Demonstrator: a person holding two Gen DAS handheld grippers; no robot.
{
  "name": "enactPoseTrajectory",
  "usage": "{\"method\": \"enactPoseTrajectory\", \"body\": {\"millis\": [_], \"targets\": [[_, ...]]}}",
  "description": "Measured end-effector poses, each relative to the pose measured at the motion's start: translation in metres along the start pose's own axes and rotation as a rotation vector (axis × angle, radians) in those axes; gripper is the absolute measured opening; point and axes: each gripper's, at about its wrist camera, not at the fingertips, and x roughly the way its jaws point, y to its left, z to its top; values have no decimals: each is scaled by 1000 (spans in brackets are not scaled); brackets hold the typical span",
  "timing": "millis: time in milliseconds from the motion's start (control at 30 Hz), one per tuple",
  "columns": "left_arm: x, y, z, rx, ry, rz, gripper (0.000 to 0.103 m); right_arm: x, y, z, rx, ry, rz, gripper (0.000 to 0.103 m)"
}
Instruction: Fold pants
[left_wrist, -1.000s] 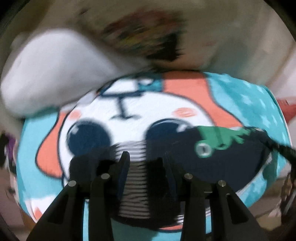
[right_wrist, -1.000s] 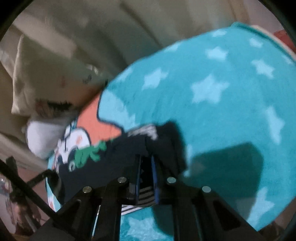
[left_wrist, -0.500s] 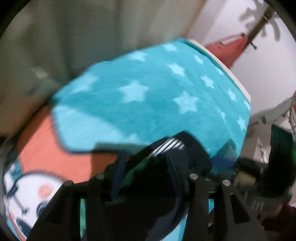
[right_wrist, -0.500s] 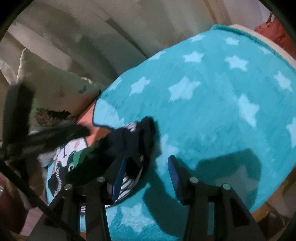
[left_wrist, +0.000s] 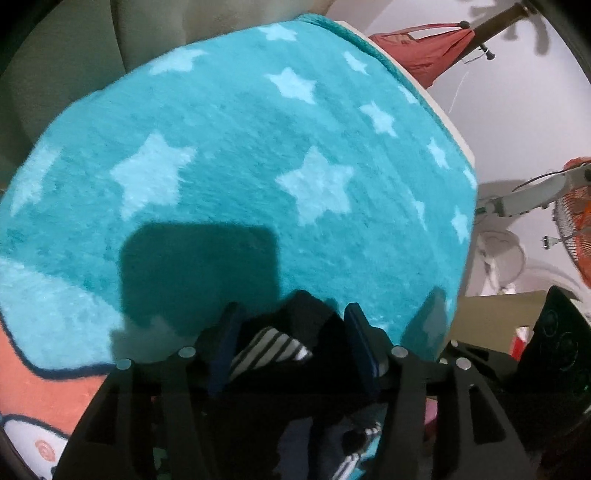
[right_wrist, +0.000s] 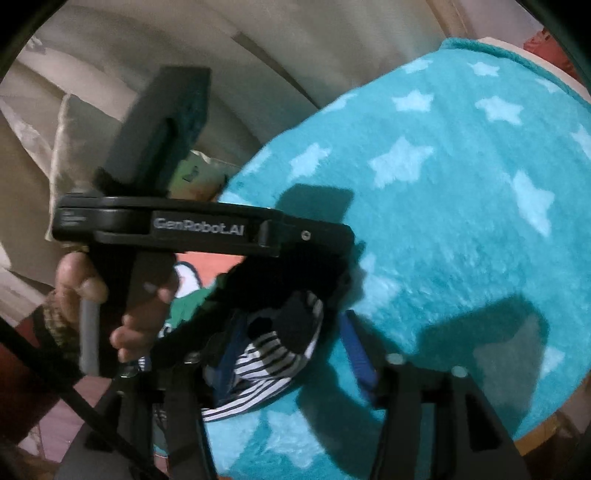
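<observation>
we see dark pants (left_wrist: 295, 332) bunched on the star blanket (left_wrist: 240, 147) | left hand-held gripper (left_wrist: 291, 343) pinching them | right hand-held gripper (right_wrist: 288, 354) spread wide, gripping nothing

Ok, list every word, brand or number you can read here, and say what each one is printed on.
"GenRobot.AI": on the side of the left gripper, seen from the right wrist view.
Small print at the left end of that same bar: too small to read.
Nothing readable on the pants or the blanket.
</observation>
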Motion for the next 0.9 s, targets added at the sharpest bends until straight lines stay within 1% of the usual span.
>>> {"method": "enactPoseTrajectory", "body": {"millis": [33,67,133,200,300,433,467,500,533,567,633,667,767,833,900], "targets": [[-1,2,0,-7,8,-22,58,-4,0,-1,-2,-8,0,73],[-2,5,1,-18,12,-36,59,-7,-1,-2,-1,-11,-1,75],[-4,9,0,-37,13,-66,59,-9,-3,-5,2,-5,-3,75],[-4,13,1,-63,12,-87,63,-5,-4,-8,0,10,-7,75],[-1,10,4,-55,23,-80,66,3,1,-8,-16,23,0,75],[2,-1,5,-6,40,-43,66,23,5,-4,-46,8,-64,74],[2,-2,5,-2,44,-32,52,26,5,-3,-48,0,-72,72],[2,-2,4,5,49,-15,27,27,7,-2,-57,-14,-80,67],[3,-1,3,4,58,-12,19,26,10,0,-75,-23,-91,49],[1,2,1,-8,54,-23,17,26,12,1,-90,-17,-97,31],[-8,6,-3,-28,19,-42,14,25,10,3,-75,4,-86,27],[-13,7,-5,-37,3,-49,14,24,9,4,-66,7,-77,25],[-34,6,-16,-46,-62,-70,13,15,19,7,-85,4,-85,25],[-52,5,-29,-48,-111,-73,13,10,34,9,-119,1,-92,25],[-65,8,-40,-72,-154,-88,13,7,52,8,-162,-1,-100,24]]}}
